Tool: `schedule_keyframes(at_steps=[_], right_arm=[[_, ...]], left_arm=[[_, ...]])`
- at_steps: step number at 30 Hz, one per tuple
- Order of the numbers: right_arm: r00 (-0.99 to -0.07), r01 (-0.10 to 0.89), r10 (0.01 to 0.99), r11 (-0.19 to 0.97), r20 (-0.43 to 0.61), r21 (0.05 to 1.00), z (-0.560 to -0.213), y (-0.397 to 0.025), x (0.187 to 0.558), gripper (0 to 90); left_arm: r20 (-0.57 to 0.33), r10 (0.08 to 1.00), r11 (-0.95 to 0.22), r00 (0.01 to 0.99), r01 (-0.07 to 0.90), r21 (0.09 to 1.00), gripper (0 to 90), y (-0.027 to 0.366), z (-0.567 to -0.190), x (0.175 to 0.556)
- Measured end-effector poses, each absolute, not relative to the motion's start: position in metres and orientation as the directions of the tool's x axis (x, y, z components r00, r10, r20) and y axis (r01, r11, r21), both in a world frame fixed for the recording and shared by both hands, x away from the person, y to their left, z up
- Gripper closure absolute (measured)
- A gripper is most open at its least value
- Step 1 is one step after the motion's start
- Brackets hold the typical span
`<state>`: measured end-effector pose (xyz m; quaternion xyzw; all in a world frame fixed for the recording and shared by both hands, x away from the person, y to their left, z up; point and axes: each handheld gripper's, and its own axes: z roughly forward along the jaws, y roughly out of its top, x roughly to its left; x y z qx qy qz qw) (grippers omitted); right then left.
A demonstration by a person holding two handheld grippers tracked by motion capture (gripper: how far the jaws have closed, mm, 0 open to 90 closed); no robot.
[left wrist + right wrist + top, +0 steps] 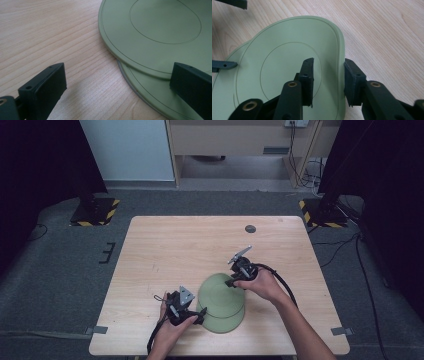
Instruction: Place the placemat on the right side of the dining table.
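On the pale wooden table (165, 245), your left gripper (194, 319) waits with jaws spread wide beside the lower plate (150, 100), ready to steady it. Your right gripper (328, 82) straddles the upper plate's (287, 67) rim, lifting that edge; whether it pinches is unclear.

The setting is a laboratory or test cell arranged for recording, not a home. A plain wooden table (215, 250) stands alone on grey carpet (60, 285). Tape marks (98, 330) fix the table position on the floor. Two stand bases with yellow-black hazard striping (94, 212) flank the far corners. Dark curtains (35, 165) close off both sides. Loose cables (305, 170) run to a wall outlet (296, 123) behind a light wooden cabinet (235, 140).
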<state>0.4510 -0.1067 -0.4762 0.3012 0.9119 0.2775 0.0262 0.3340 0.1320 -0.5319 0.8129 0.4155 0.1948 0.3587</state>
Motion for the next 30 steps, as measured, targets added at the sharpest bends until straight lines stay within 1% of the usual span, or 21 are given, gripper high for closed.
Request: schedule_keyframes(at_steps=[2, 3, 6, 7, 9, 13, 30], right_arm=[[-0.817, 0.533, 0.563, 0.66, 0.122, 0.529, -0.473, -0.108, 0.45, 74.2], [-0.817, 0.533, 0.563, 0.66, 0.122, 0.529, -0.473, -0.108, 0.45, 74.2], [-0.809, 0.54, 0.578, 0.655, 0.109, 0.529, -0.47, -0.11, 0.449, 80.0], [-0.809, 0.54, 0.578, 0.655, 0.109, 0.529, -0.47, -0.11, 0.449, 80.0], [-0.807, 0.542, 0.58, 0.654, 0.11, 0.527, -0.469, -0.111, 0.447, 83.7], [-0.804, 0.55, 0.581, 0.641, 0.13, 0.535, -0.466, -0.112, 0.447, 85.3], [-0.789, 0.569, 0.59, 0.596, 0.172, 0.567, -0.453, -0.119, 0.449, 85.6]], left_arm=[[0.017, 0.815, -0.397, 0.579, 0.537, 0.745, 0.2, 0.132, -0.532, 0.334], [0.019, 0.815, -0.399, 0.579, 0.537, 0.744, 0.2, 0.132, -0.532, 0.334], [0.019, 0.821, -0.392, 0.571, 0.538, 0.746, 0.2, 0.134, -0.531, 0.335], [0.019, 0.821, -0.392, 0.571, 0.538, 0.746, 0.3, 0.134, -0.531, 0.335], [0.019, 0.825, -0.386, 0.564, 0.539, 0.749, 0.9, 0.135, -0.531, 0.335], [0.022, 0.826, -0.386, 0.563, 0.538, 0.749, 1.5, 0.136, -0.531, 0.335], [0.025, 0.824, -0.391, 0.566, 0.537, 0.747, 2.1, 0.135, -0.532, 0.335]])
